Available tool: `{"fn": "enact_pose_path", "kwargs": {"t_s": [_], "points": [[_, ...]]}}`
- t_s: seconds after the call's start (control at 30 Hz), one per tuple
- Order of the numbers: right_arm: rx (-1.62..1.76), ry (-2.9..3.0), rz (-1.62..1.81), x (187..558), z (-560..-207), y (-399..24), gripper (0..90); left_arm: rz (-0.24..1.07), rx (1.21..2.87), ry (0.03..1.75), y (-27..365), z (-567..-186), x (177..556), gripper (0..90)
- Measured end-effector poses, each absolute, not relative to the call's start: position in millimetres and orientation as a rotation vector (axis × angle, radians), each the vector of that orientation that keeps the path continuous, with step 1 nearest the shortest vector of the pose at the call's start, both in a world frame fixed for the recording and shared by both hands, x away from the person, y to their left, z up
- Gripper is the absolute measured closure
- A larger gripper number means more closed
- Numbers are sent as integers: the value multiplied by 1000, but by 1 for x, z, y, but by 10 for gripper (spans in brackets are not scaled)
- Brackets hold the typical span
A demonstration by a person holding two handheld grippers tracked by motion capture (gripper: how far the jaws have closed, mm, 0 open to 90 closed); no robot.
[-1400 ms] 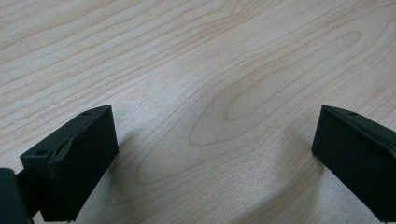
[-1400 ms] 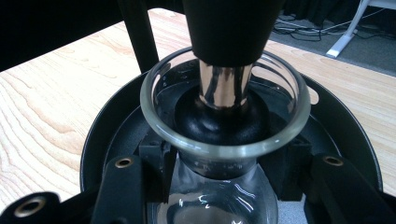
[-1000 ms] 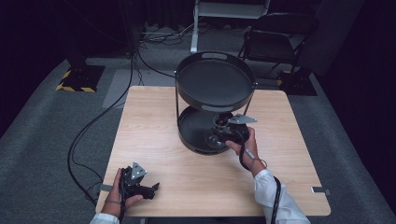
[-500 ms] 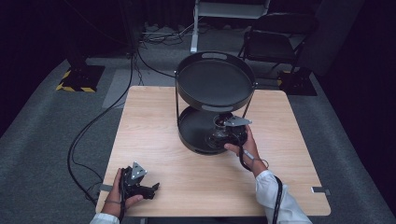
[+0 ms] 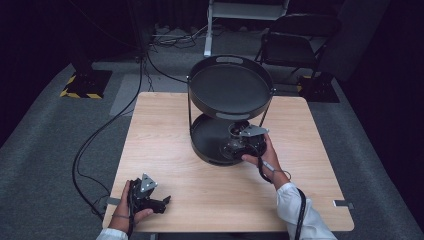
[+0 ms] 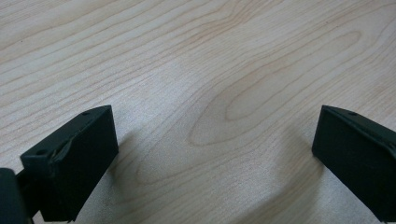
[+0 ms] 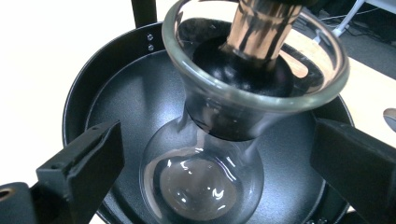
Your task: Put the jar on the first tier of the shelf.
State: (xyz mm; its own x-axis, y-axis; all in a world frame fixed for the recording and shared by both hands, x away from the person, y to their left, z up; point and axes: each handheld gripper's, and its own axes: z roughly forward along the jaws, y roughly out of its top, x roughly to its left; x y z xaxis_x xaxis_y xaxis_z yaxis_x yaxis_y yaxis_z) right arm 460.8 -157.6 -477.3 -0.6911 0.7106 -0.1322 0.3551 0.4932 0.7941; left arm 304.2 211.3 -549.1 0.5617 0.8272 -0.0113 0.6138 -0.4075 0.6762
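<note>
A clear hourglass-shaped glass carafe (image 7: pixel 201 186) stands upright in the lower tray (image 7: pixel 116 102) of a black two-tier stand, with a copper-coloured piece in its funnel top. My right gripper (image 7: pixel 212 154) is open. Its jaws have just been opening and now stand wide on either side of the carafe, pads off the glass. In the high view the right gripper (image 5: pixel 231 145) reaches into the lower tray (image 5: pixel 200 145) beside the carafe (image 5: pixel 234 129). My left gripper (image 6: pixel 215 126) is open with only bare wood between its jaws. It rests near the table's front left corner (image 5: pixel 165 201).
The stand's upper tray (image 5: pixel 230 90) overhangs the lower one, with thin posts at its sides. The wooden table (image 5: pixel 165 140) spreads around the stand. Behind the table are a chair (image 5: pixel 295 45), cables on the grey floor and a yellow-black striped base (image 5: pixel 80 92).
Both hands stay where they were. The carafe and the stand have not shifted in the high view.
</note>
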Motion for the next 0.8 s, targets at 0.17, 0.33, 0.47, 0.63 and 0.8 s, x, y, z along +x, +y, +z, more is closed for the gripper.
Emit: {"fn": "enact_pose_path", "kwargs": {"t_s": [0.17, 0.33, 0.47, 0.63, 0.8], "points": [[876, 2290, 1062, 458, -473, -160, 30, 434, 2158, 1149, 211, -549, 304, 0], [837, 2301, 1019, 453, -469, -162, 30, 434, 2159, 1149, 211, -549, 304, 0], [811, 2300, 986, 448, -463, -165, 30, 433, 2158, 1150, 211, -549, 304, 0], [785, 2302, 946, 443, -456, -171, 29, 434, 2159, 1149, 211, -549, 304, 0], [744, 2315, 907, 436, -451, -176, 30, 434, 2159, 1149, 211, -549, 304, 0]]}}
